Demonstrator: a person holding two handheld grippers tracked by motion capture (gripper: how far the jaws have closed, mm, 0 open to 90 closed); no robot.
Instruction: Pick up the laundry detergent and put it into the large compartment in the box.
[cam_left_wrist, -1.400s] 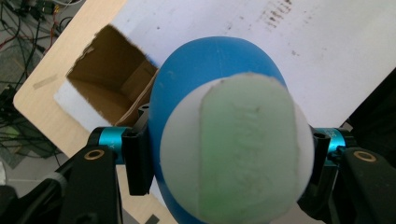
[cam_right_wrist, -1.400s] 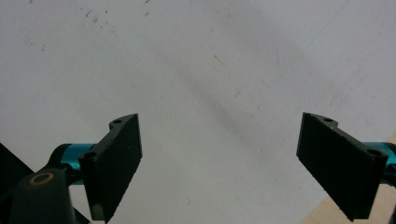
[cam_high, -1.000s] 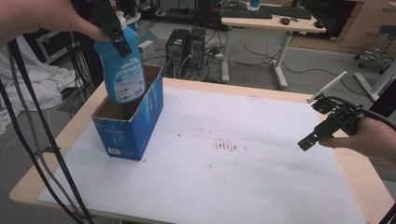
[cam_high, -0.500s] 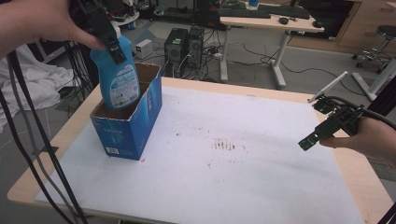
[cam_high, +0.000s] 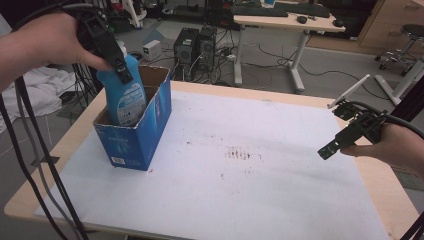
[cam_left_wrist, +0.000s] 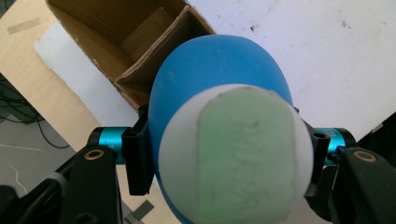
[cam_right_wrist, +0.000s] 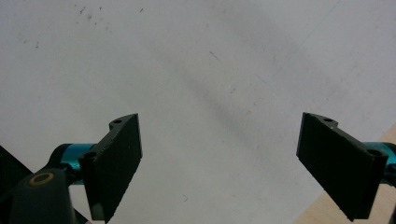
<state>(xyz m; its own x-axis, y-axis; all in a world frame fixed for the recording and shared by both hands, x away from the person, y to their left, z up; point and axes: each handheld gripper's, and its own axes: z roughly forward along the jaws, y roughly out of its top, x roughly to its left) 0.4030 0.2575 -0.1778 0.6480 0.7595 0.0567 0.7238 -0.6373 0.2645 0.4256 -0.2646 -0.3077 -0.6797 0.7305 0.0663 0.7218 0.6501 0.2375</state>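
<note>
Left gripper (cam_high: 121, 74) has its jaws clamped on the bottle (cam_high: 125, 97) up near the cap, so the base hangs half inside the box (cam_high: 145, 130) at 9 o'clock on the worktop (cam_high: 280, 200). Right gripper (cam_high: 331, 149) idles at 3 o'clock, jaws wide apart, probably just out of the way.

bottle (cam_high: 125, 92): bright blue body, pale printed label; seen from the left gripper view, a white cap with a light green top
box (cam_high: 142, 132): blue outside with white print, plain brown cardboard inside
table (cam_high: 320, 102): light wood edge
mat (cam_high: 240, 200): white sheet, speckled with small dark reddish marks near its middle
left gripper (cam_high: 120, 70): black jaws, turquoise fittings
right gripper (cam_high: 332, 147): black jaws, turquoise fittings, brass-coloured screw
</note>
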